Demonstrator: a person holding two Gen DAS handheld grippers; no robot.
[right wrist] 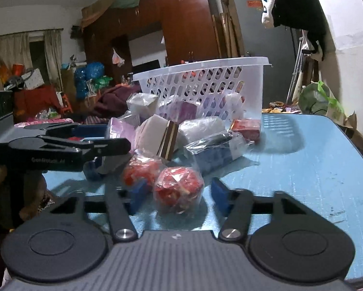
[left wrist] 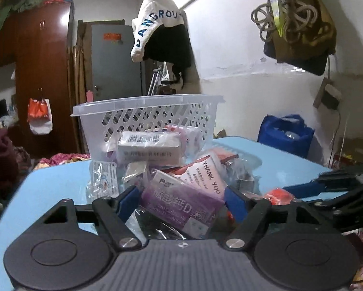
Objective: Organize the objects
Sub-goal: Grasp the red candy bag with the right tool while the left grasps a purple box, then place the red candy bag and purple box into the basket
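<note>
A clear plastic basket (left wrist: 147, 114) stands at the back of the blue table (left wrist: 55, 189), with a pile of bagged packets in front of it. My left gripper (left wrist: 181, 201) is open around a purple box in a clear bag (left wrist: 181, 206); its fingers do not visibly press it. In the right wrist view the basket (right wrist: 205, 82) stands behind the same pile. My right gripper (right wrist: 179, 194) is open around a red round item in a clear bag (right wrist: 179, 189), which rests on the table. A second red bagged item (right wrist: 139, 169) lies to its left.
The pile holds a "THANK YOU" card packet (left wrist: 205, 177), a grey box (left wrist: 149, 148), a blue bagged item (right wrist: 215, 155) and a small red box (right wrist: 245, 127). My left gripper (right wrist: 67, 150) shows at the left. The table's right side (right wrist: 314, 169) is bare blue surface.
</note>
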